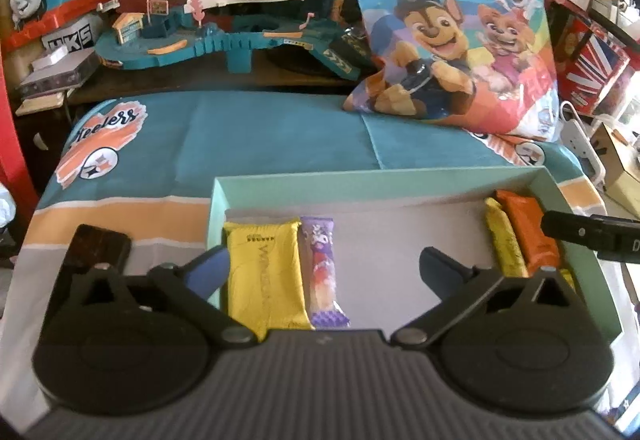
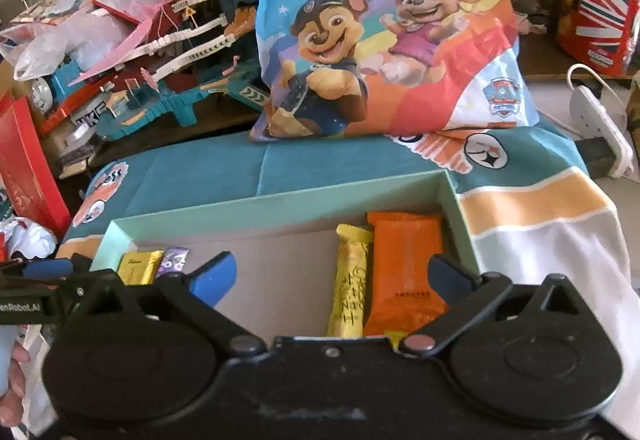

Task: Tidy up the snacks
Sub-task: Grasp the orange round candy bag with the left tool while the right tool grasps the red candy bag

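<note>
- Shallow mint-green cardboard box, rectangular, pale floor; sits on the bench.
- At its left end: glossy yellow wrapper beside a purple crimped packet.
- At its right end: narrow yellow bar touching a matte orange packet.
- Left gripper and right gripper: fingers spread, empty, above the box.
- Bench cover: teal cloth, creased, orange and white bands.
- Behind: puffy cartoon-dog snack bag; plastic toy track.

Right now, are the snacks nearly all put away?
Four are already in the green box: a yellow packet beside a purple one on the left, and a yellow bar beside an orange packet on the right. Both grippers' jaws are open, holding nothing. The big cartoon snack bag sits behind; I can't tell what's inside.
</note>
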Tool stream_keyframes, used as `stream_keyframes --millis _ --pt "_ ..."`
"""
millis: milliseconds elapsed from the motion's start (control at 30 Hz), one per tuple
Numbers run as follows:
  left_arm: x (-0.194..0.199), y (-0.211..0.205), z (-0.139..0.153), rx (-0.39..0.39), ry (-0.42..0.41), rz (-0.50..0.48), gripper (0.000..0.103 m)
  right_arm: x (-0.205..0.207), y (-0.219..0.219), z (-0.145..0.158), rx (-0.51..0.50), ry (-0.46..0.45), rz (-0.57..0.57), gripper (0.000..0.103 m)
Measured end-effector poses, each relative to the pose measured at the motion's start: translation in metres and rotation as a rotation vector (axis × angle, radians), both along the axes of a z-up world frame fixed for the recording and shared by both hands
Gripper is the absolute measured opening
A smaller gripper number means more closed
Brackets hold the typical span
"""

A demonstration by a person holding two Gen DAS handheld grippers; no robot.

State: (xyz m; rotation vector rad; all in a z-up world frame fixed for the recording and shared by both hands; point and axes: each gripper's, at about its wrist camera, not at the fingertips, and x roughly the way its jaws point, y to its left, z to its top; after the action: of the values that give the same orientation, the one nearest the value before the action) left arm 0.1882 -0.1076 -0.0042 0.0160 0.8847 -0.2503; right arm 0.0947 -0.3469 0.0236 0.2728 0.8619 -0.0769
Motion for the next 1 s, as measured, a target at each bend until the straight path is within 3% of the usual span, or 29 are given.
stream_keyframes --millis 267,467,767,1000 --pt "-0.048 0.003 0.016 0.009 0.008 -0.035 0.103 -0.045 0.007 0.021 0.010 -0.020 -0.007 0.103" --pt "-0.093 0.006 0.012 0.021 0.049 -0.082 0.103 -0.097 0.006 0.026 0.027 -0.017 -0.047 0.103" --pt "-0.150 0.012 -0.019 0.057 0.154 -0.134 0.103 -0.168 -0.007 -0.005 0.087 0.068 -0.155 0.103" --pt "-0.168 0.014 -0.049 0.119 0.215 -0.127 0.103 -0.203 -0.018 -0.030 0.126 0.118 -0.247 0.103"
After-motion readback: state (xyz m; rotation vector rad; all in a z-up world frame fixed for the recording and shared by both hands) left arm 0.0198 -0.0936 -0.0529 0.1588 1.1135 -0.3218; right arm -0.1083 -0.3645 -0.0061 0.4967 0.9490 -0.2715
